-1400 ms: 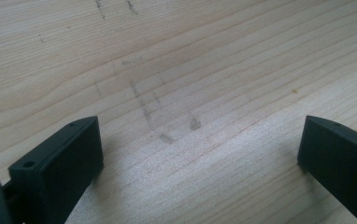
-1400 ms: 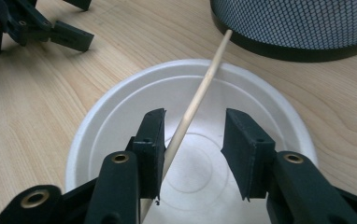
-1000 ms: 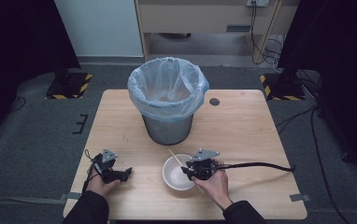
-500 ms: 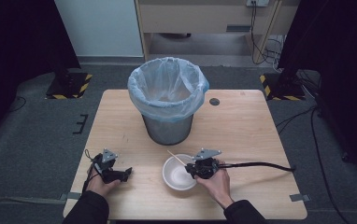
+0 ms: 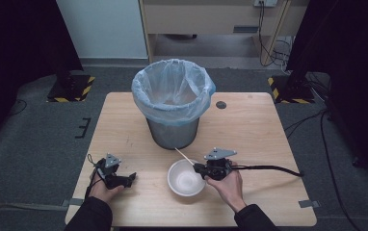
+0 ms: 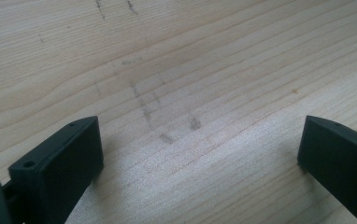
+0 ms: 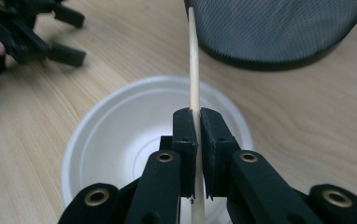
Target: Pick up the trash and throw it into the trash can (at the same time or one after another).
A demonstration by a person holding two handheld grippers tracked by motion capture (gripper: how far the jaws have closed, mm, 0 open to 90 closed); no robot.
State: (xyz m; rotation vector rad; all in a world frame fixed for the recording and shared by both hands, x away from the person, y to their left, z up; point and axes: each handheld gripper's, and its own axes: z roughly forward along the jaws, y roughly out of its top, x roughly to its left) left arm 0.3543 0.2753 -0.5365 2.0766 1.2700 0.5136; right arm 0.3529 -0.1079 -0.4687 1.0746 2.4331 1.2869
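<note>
A thin wooden stick (image 7: 194, 60) is pinched between the jaws of my right gripper (image 7: 196, 119), which is shut on it. The stick (image 5: 184, 156) slants up and left toward the bin. Below it sits a white bowl (image 5: 186, 177) on the table, its inside (image 7: 120, 135) bare. My right gripper (image 5: 200, 167) hovers at the bowl's right rim. My left gripper (image 5: 130, 178) rests low over the wood near the table's front left, jaws wide apart with nothing between them (image 6: 197, 149).
A mesh metal bin (image 5: 173, 132) lined with a pale blue bag (image 5: 172, 91) stands mid-table just behind the bowl. A small dark disc (image 5: 221, 104) lies at the back right. The right gripper's cable (image 5: 269, 168) trails right across the wooden table (image 5: 259, 139).
The right gripper with the stick has shifted slightly, staying at the bowl's right rim. The left gripper has not moved.
</note>
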